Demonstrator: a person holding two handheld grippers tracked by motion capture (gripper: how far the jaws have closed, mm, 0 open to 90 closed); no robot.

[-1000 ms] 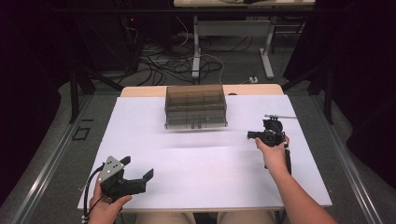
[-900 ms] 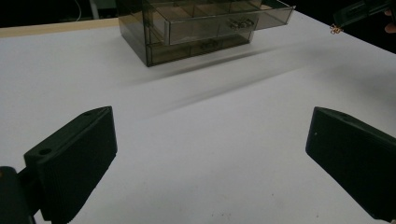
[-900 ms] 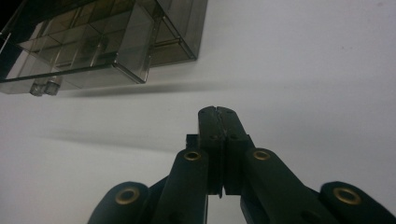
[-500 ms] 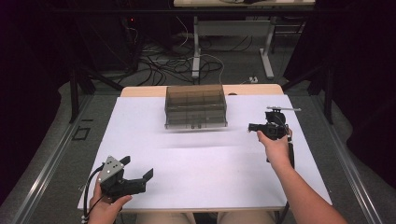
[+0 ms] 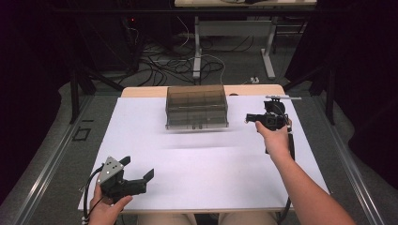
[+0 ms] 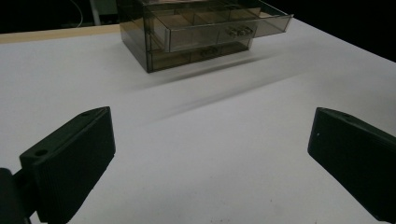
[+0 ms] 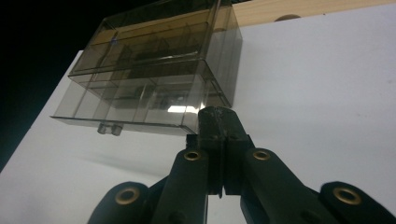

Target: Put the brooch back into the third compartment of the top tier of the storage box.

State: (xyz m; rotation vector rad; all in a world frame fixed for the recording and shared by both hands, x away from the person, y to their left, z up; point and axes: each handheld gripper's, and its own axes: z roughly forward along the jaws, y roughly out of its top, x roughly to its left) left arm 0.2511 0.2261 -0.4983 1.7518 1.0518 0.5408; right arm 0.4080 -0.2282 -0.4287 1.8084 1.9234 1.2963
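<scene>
A smoky see-through drawer box (image 5: pixel 197 107) stands at the back middle of the white table (image 5: pixel 211 178). One of its drawers is slid out toward me, with a small handle (image 7: pixel 109 128) on its front. My right gripper (image 5: pixel 251 118) hangs in the air to the right of the box, pointing at it. Its jaws are shut, with nothing between them; in the right gripper view the right gripper (image 7: pixel 219 119) sits just before the box (image 7: pixel 154 79). My left gripper (image 5: pixel 141 173) rests low at the near left corner. In the left gripper view the left gripper (image 6: pixel 210 119) is wide open and empty, facing the box (image 6: pixel 201 32) from far off.
A white sheet covers the table, and a strip of bare wood (image 5: pixel 141 91) shows along its far edge. Beyond it are the legs of another table (image 5: pixel 197 56) and loose cables (image 5: pixel 173 61) on the floor.
My right hand has lifted its shut gripper higher beside the box. The left hand has stayed in place.
</scene>
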